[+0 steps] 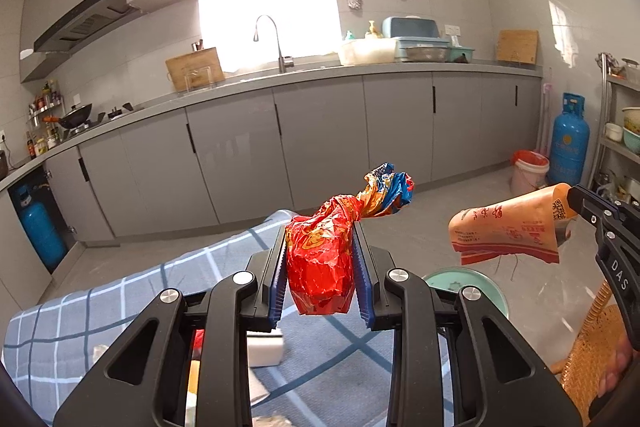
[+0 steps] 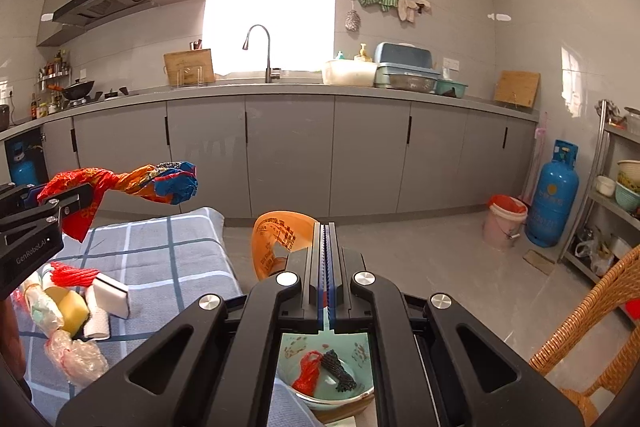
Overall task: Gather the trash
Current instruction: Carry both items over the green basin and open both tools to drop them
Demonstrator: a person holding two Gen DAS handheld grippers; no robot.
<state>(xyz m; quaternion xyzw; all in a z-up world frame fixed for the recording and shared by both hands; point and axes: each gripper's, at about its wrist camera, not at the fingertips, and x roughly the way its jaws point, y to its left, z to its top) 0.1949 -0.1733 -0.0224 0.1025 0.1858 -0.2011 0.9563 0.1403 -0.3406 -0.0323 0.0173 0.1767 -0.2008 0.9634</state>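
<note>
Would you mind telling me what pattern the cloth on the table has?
The cloth is grey-blue with a white and dark-blue check, clearest in the right wrist view.

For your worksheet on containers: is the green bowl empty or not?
Not empty. The right wrist view shows red netting and black netting inside the bowl.

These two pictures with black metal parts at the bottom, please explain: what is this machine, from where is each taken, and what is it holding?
No robot: a person holds a hand tool with a claw in each hand, each carrying a camera looking along its fingers. The left view shows the left claw shut on a crumpled red wrapper. The right view shows the right claw shut on an orange packet. Below it a green bowl holds red and black netting. A checked cloth carries sponges and plastic scraps.
</note>
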